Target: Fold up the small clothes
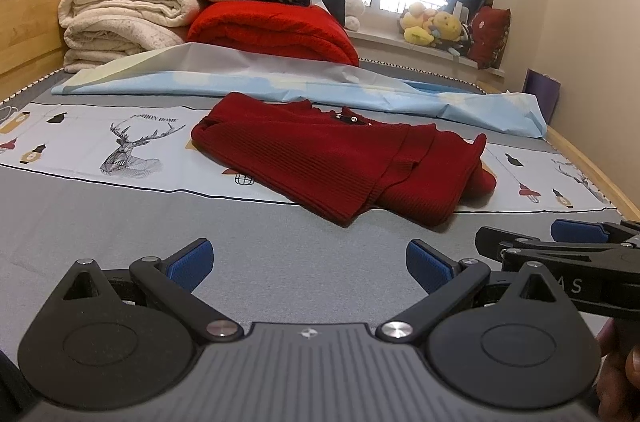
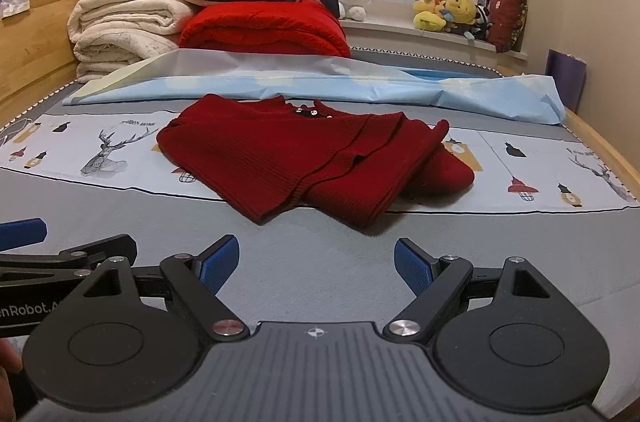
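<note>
- Left wrist view: my left gripper (image 1: 310,266) hangs low over the grey bed (image 1: 120,214), its blue fingers (image 1: 192,262) spread wide with nothing between them, released.
- The red sweater (image 1: 340,162) lies ahead on the printed cloth (image 1: 80,142), well apart from my fingertips. Its sides look already turned in over the middle, so I judge the fold is partly done and the hem nearest me is the likely next hold.
- My right gripper (image 1: 560,242) shows at the right edge, just beside the left one and also off the sweater. I take it the two sit side by side so each can take one corner of the hem.
- Behind the sweater a pale blue sheet (image 1: 280,82) lies across the bed, and beyond it a stack of folded blankets (image 1: 132,18) is pushed toward the headboard, which leaves the middle free for folding.
- Right wrist view: my right gripper (image 2: 316,262) is also released, fingers wide apart over bare grey bed (image 2: 320,254), gripping nothing.
- The red sweater (image 2: 304,158) sits straight ahead on the printed cloth (image 2: 80,150), its near hem closest to me, not touched.
- My left gripper (image 2: 24,230) peeks in at the left edge, only one blue finger showing.
</note>
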The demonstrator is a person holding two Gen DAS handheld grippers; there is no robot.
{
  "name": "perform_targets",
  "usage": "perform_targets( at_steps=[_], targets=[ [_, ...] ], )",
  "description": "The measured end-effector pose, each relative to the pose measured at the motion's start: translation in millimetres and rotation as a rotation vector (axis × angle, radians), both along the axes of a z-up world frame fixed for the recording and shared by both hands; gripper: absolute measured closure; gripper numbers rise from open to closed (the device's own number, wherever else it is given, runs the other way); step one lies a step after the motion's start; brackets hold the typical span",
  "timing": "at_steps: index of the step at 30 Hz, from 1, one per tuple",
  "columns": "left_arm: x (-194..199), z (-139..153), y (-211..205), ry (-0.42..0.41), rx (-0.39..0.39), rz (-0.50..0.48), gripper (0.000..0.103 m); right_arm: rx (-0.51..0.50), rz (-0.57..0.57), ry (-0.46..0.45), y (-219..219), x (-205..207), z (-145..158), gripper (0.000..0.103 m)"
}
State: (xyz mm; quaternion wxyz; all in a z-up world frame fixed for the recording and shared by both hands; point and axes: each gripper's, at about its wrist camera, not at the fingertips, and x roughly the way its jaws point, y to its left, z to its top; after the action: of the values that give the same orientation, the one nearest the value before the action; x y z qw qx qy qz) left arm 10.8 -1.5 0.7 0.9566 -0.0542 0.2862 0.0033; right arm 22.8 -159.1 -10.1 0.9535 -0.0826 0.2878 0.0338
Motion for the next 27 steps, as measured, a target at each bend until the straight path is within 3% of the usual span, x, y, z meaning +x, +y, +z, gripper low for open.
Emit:
perform_targets(
  at_steps=[27],
  targets=[
    [2.0, -3.2, 0.1, 0.000, 0.008, 0.000, 0.001, -0.010, -0.005, 0.009, 1.7, 0.1, -4.8, 0.017]
  ],
)
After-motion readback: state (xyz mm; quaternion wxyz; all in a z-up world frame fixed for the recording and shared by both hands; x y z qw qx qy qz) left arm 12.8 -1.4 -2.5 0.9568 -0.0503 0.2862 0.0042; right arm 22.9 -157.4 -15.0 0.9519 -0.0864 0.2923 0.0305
